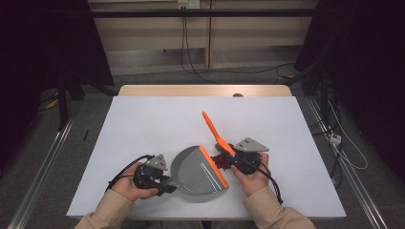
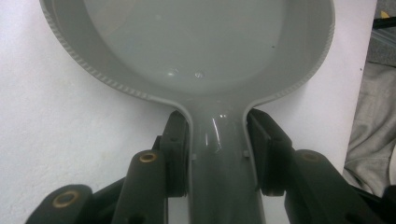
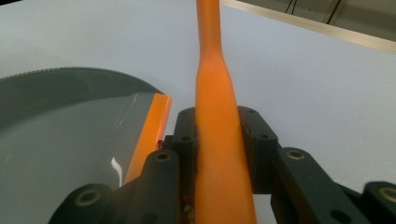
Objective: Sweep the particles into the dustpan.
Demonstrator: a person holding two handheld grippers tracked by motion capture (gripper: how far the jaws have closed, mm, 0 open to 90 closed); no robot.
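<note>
A grey dustpan [image 1: 196, 172] with an orange lip [image 1: 213, 166] lies on the white table [image 1: 157, 119], near the front edge. My left gripper [image 1: 165, 183] is shut on the dustpan's handle [image 2: 219, 158], with the pads [image 2: 177, 154] pressing both sides of it. My right gripper [image 1: 232, 160] is shut on an orange brush [image 1: 216, 132], whose handle [image 3: 215, 121] slants up and away to the left. Small red bits [image 1: 219, 161] lie under the brush head, right at the dustpan's lip [image 3: 152, 128].
The table's wooden far edge [image 1: 205, 90] carries a small round object [image 1: 237, 95]. Black frame legs and cables [image 1: 329, 129] stand on the floor on both sides. A beige sleeve [image 2: 369, 140] lies to the right of the dustpan.
</note>
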